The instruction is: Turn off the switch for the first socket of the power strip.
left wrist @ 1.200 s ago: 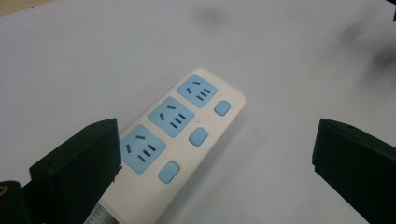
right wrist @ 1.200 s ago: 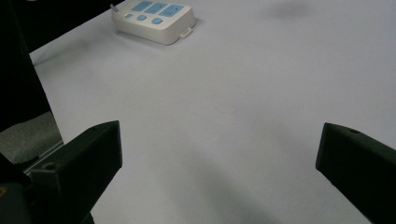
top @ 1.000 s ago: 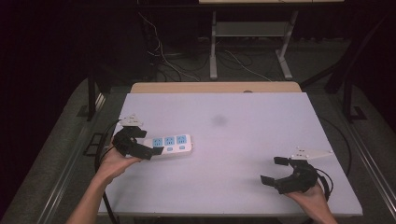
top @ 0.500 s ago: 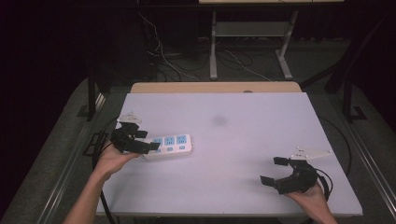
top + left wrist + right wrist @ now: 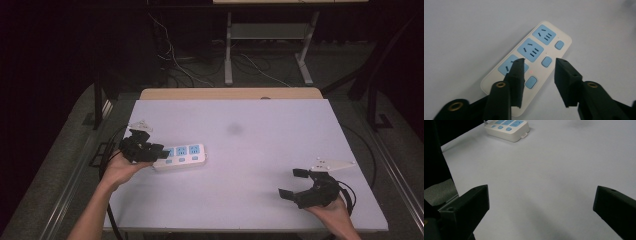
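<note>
Little has moved: left tongs [image 5: 537, 75], slightly spread, still hover over the strip's [image 5: 182, 155] near end, probably lining up on a switch, while right tongs [image 5: 296, 184] wait wide open, well apart.

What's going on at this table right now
A person holds a two-jaw gripper in each hand at a pale lavender table. The left gripper hovers with open jaws over the near end of a white power strip with blue sockets and buttons, which lies flat on the table; it is not gripped. The right gripper rests wide open near the table's front right, apart from the strip.
</note>
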The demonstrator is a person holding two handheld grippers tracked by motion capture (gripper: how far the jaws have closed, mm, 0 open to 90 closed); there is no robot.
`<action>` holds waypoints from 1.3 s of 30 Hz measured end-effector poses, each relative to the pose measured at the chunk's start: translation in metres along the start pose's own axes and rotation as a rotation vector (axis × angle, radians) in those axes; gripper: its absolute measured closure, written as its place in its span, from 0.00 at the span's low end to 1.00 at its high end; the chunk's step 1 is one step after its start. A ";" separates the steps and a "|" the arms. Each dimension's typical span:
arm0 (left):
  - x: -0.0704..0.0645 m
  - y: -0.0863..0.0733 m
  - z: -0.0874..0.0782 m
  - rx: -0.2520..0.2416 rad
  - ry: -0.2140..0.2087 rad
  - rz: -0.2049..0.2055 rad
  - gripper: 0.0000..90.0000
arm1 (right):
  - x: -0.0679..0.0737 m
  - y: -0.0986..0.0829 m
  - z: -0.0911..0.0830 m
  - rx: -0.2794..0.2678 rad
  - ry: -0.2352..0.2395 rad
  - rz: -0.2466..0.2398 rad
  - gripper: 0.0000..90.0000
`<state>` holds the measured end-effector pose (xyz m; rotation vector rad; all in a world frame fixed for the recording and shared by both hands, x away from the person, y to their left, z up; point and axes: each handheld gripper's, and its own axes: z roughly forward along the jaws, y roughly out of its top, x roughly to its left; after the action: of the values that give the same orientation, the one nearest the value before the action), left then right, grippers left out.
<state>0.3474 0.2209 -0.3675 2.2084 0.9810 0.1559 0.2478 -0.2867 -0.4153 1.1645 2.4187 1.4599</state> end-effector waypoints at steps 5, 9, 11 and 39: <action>0.004 0.000 0.003 0.015 -0.006 -0.010 0.86 | 0.000 0.000 0.000 0.001 0.000 -0.001 0.00; 0.006 0.000 0.007 0.031 -0.016 -0.011 0.98 | 0.000 0.000 0.000 0.001 -0.001 0.000 0.00; 0.007 0.000 0.009 0.041 -0.018 -0.010 0.99 | 0.000 0.000 0.000 0.001 0.000 0.000 0.00; 0.010 0.001 0.033 0.132 -0.011 0.015 0.99 | -0.001 -0.001 -0.001 0.012 -0.002 -0.006 0.00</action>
<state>0.3676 0.2090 -0.3925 2.3339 0.9946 0.0886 0.2473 -0.2881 -0.4164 1.1596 2.4311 1.4437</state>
